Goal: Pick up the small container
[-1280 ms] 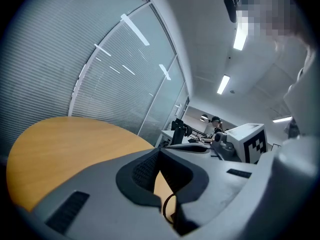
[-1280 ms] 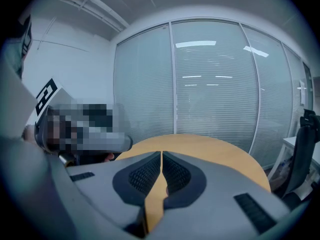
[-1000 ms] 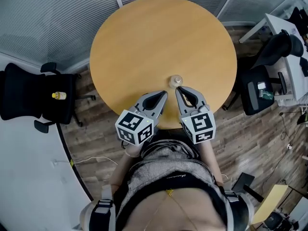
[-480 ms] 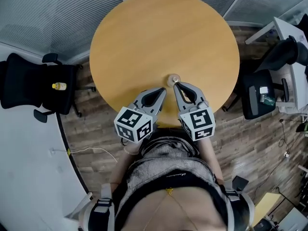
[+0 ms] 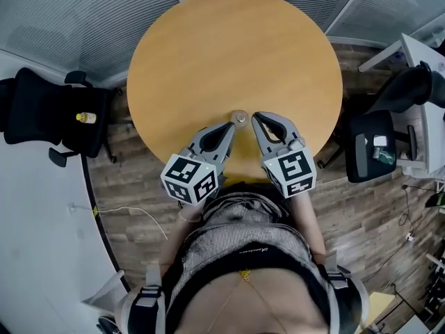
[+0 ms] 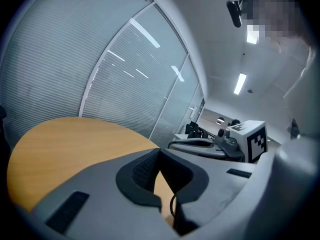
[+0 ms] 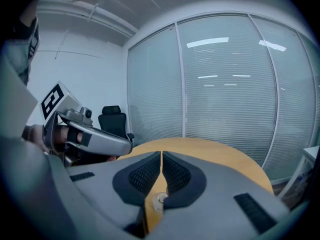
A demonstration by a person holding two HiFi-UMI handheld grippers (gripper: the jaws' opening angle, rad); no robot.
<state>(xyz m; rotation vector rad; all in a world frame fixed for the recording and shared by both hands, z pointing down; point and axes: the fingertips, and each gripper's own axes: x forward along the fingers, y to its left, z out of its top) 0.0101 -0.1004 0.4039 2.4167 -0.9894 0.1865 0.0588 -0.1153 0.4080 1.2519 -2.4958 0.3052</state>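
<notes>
**Small Container Not Yet Gripped, Both Tools Closed Beside It**

The small container (image 5: 239, 117) stood on the round wooden bench (image 5: 229, 40). It was close to the edge nearest the person, in the narrow gap between the tips of the two tools.

The left tool (image 6: 160, 150) was closed, its jaws meeting at the tips with nothing between the pads. The right tool (image 7: 161, 154) was closed too, its pads meeting along a thin seam. That tool's own view showed the container's pale round top low in the opening behind the pads. It sat on the bench beneath the tool and was not clamped. In the head view the container lay just beside both tips, but I could not tell whether either tip touched it.

I judged that the approach was done and the rest of the task was left. One tool had to open, straddle the container, close on it and lift it clear of the bench.

Seen from above, the container was a small circle with its round top facing up, so I took it to be upright. Any long axis it had would then have run vertically. It looked squat, though, and its height could not be made out. Being round, it pointed no particular way across the bench, so a sideways grip across its width looked workable from any direction.
</notes>
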